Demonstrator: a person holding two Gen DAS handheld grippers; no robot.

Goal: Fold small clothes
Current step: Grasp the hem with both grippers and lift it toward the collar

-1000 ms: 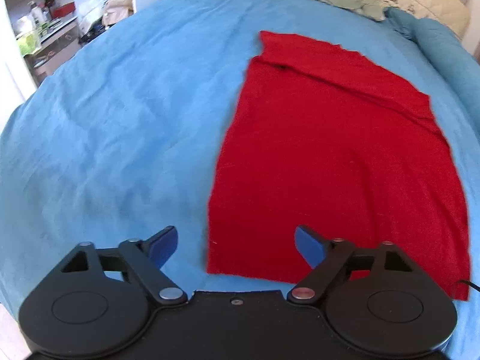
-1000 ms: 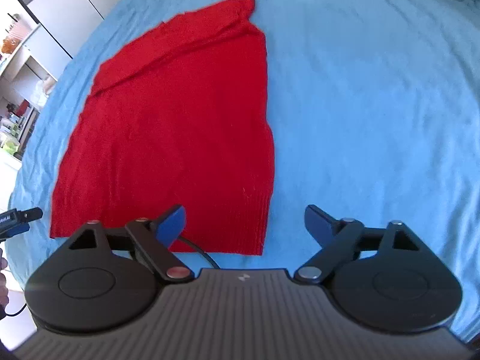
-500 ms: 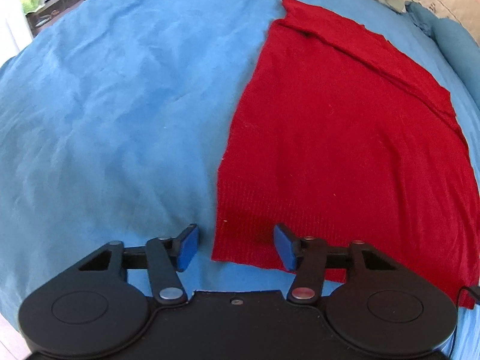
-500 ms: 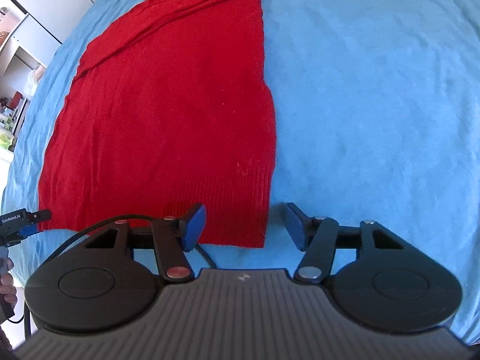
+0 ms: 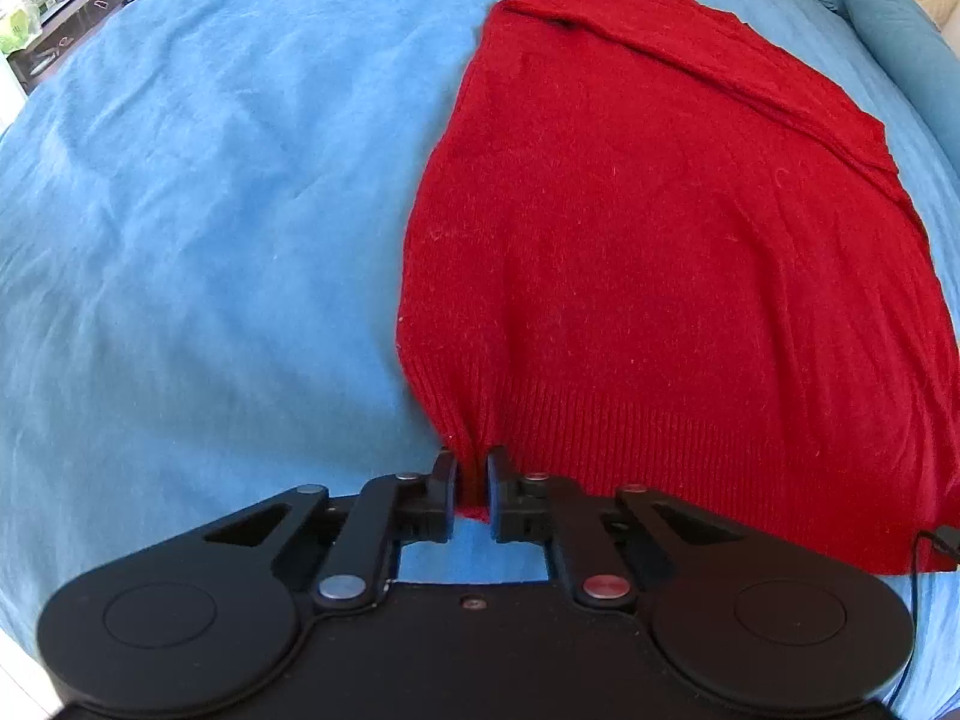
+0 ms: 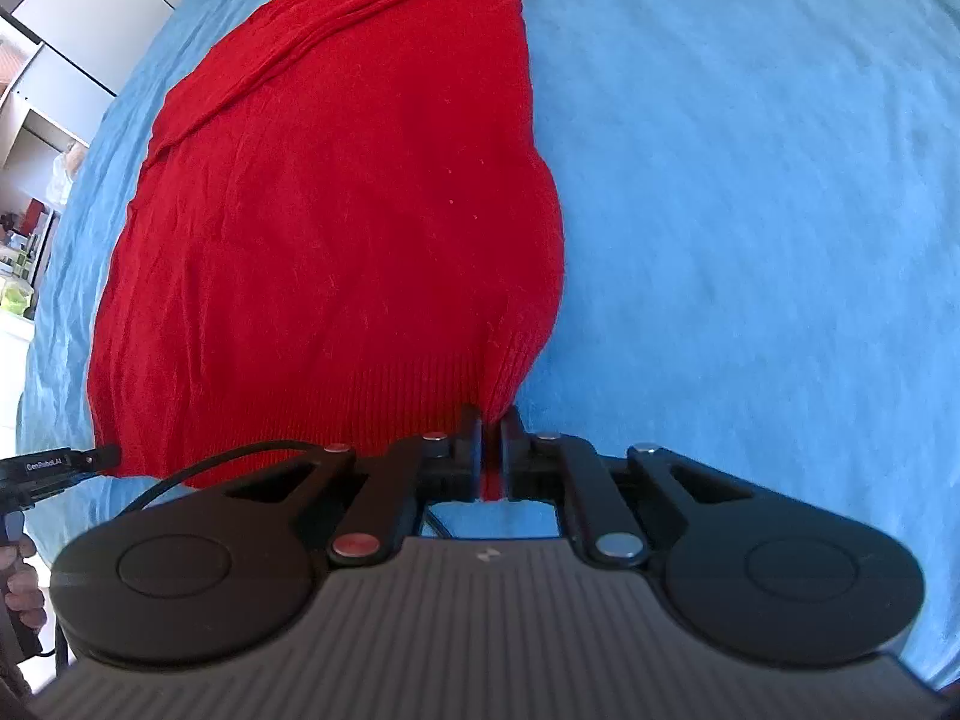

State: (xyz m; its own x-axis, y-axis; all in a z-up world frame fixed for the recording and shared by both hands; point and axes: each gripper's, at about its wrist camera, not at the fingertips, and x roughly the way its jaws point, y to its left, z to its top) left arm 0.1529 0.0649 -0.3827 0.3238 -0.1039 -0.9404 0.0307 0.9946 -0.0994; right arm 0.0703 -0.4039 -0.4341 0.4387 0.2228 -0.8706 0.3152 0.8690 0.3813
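Note:
A red knitted sweater (image 5: 660,240) lies flat on a blue bed cover (image 5: 210,210), its ribbed hem nearest to me. In the left wrist view my left gripper (image 5: 471,462) is closing, and its jaws pinch the hem's near left corner into a small bunch. The right wrist view shows the same sweater (image 6: 336,210), with my right gripper (image 6: 492,420) closing on the hem's near right corner. A strip of red fabric is clamped between its pads. Both corners are gathered up from the cover (image 6: 750,180).
A blue pillow (image 5: 900,42) lies at the far right of the bed. Shelves with clutter (image 5: 36,6) stand beyond the bed's left edge. In the right wrist view the other gripper's tip (image 6: 54,462), a cable and a hand (image 6: 18,576) show at the left.
Both grippers came down to the hem and went from wide open to shut, each pinching a corner of the sweater. The hem corners now pucker.

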